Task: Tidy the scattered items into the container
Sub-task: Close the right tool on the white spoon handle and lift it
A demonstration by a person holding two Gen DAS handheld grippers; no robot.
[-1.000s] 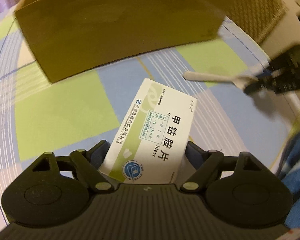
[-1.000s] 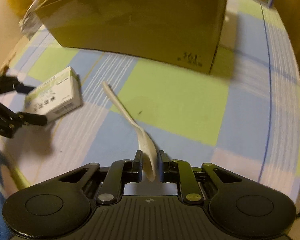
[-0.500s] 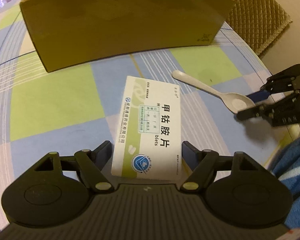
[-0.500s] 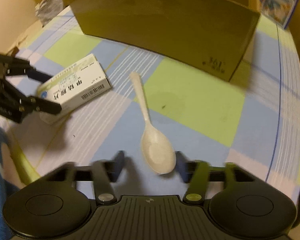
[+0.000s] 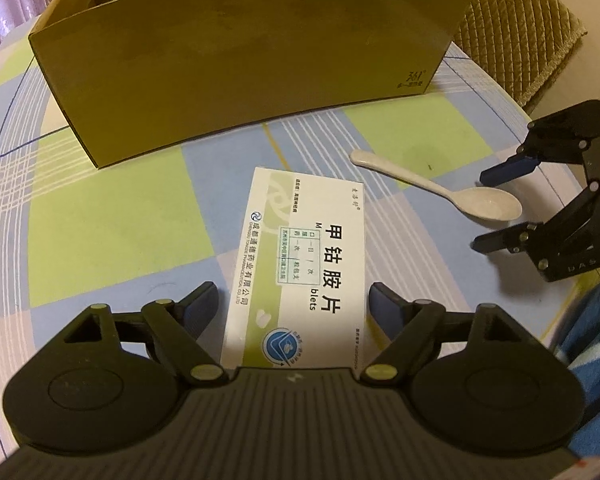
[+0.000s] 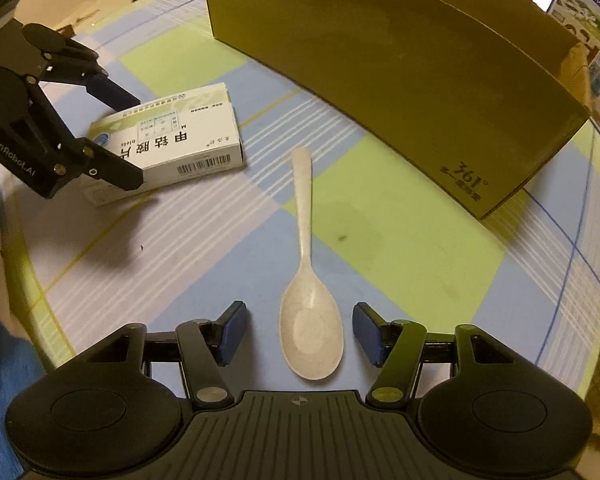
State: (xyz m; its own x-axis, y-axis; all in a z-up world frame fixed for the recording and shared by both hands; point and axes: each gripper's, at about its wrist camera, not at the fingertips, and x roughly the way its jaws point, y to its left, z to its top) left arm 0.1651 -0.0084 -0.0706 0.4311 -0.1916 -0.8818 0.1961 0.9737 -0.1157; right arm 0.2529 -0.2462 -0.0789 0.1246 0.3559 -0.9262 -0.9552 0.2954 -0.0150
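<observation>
- The cardboard box stood at the far side of the checked tablecloth, its open top facing up, so anything picked up would have to be lifted over its tall near wall.
- The medicine box lay flat on the cloth, well short of the cardboard box, with its long axis running away from the left gripper; that lined its 2 narrow sides up with the fingers.
- The left gripper straddled the near end of the medicine box with its jaws spread. A sliver of cloth showed between each blue pad and the carton, so it was released rather than gripping, probably poised for a squeeze across the width.
- The white spoon rested on the cloth bowl-up, handle pointing toward the cardboard box and well apart from it.
- The right gripper had its jaws parted on either side of the spoon's bowl, having just been opening and then easing slightly inward; neither pad touched the spoon, so nothing was held.
- Judging by this, both of the 2 items remained outside the container, and the task looked barely begun.
- A shallow, smooth spoon bowl could slip from the pads when pinched.
</observation>
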